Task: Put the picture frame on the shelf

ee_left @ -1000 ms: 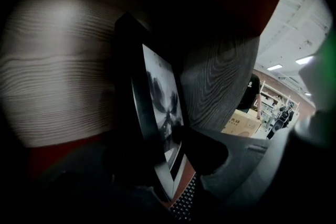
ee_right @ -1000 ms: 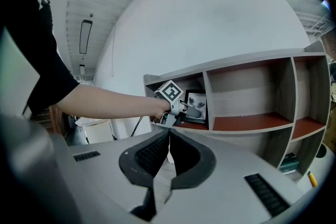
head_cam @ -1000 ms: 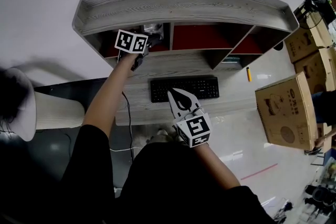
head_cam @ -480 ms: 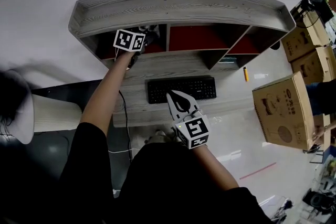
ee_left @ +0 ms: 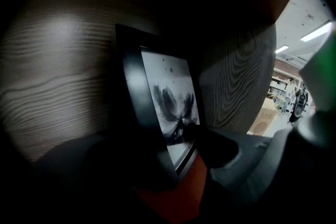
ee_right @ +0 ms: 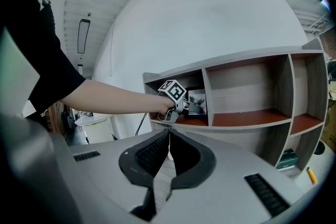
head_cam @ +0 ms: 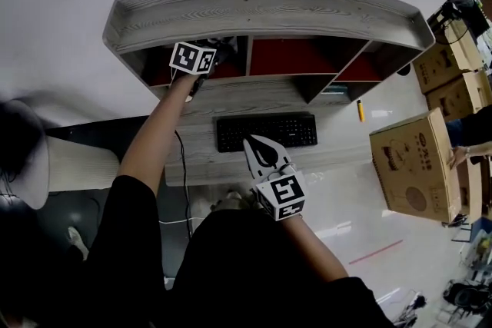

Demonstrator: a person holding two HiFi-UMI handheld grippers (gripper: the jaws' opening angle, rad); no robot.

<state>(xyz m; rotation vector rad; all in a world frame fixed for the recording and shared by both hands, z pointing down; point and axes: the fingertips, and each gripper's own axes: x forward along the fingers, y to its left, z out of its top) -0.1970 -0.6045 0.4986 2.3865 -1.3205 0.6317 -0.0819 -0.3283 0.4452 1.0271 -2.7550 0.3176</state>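
The black picture frame [ee_left: 163,97] with a grey ink print stands upright on the red floor of the left-hand compartment of the wooden shelf [head_cam: 261,4], leaning toward the wood behind it. My left gripper [ee_left: 163,157] reaches into that compartment. Its jaws are opening and stand wide on either side of the frame's lower edge. In the right gripper view the frame [ee_right: 197,99] shows just past the left gripper [ee_right: 181,107]. My right gripper [head_cam: 247,140] hangs shut and empty above the black keyboard [head_cam: 265,130].
The shelf [ee_right: 247,118] has two more red-floored compartments to the right. Cardboard boxes [head_cam: 415,165] stand at the right, with a person's hand on one. A yellow item [head_cam: 360,110] lies on the floor. A white round stand [head_cam: 69,165] sits at the left.
The left gripper has stayed at the left compartment with hardly any shift. The pale frame at the compartment's mouth now sits in shadow. The right gripper has not moved.
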